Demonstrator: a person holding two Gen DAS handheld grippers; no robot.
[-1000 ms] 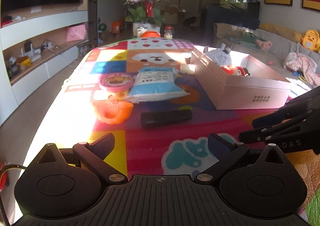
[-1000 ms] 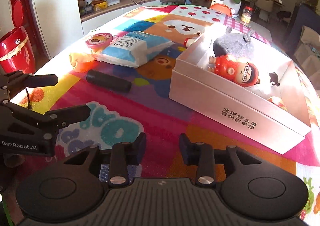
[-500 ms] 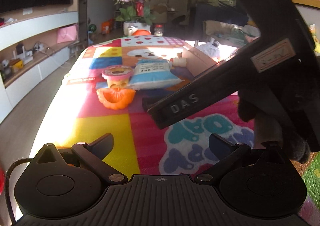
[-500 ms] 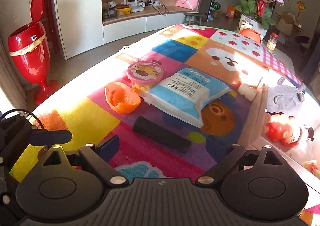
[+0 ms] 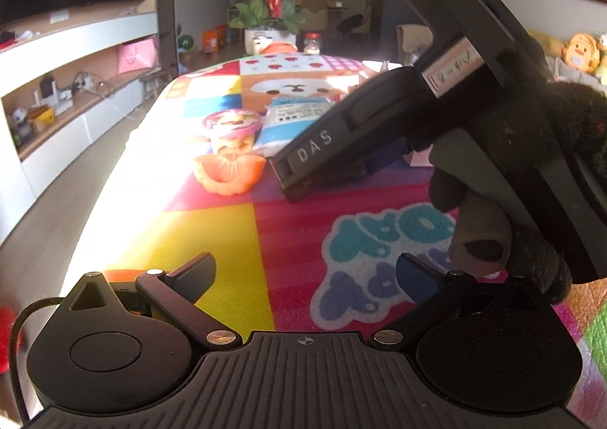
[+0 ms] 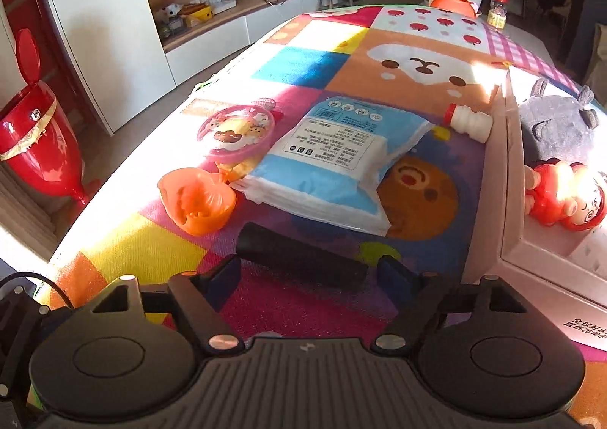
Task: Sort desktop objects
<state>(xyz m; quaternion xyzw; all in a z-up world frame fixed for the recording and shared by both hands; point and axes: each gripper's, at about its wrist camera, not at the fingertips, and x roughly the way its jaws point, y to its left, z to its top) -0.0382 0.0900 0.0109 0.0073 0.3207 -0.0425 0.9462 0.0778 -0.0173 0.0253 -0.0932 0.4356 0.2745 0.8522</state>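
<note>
A: Left gripper (image 5: pixel 305 271) — matte black, ribbed housing, two round discs at the sides, silver screws at the finger pivots, thin black cable on the left edge.

B: Fingers?

A: Black, angular; right pad looks blue. Right gripper (image 6: pixel 308 274) is the same build — ribbed black housing, round discs, silver screws, small crosshair mark at centre.

B: Seen from outside?

A: In the left wrist view its body is a dark block lettered "DAS", with a white sticker with red print. The hand (image 5: pixel 531 171) on it wears a fuzzy black knit glove.
</note>
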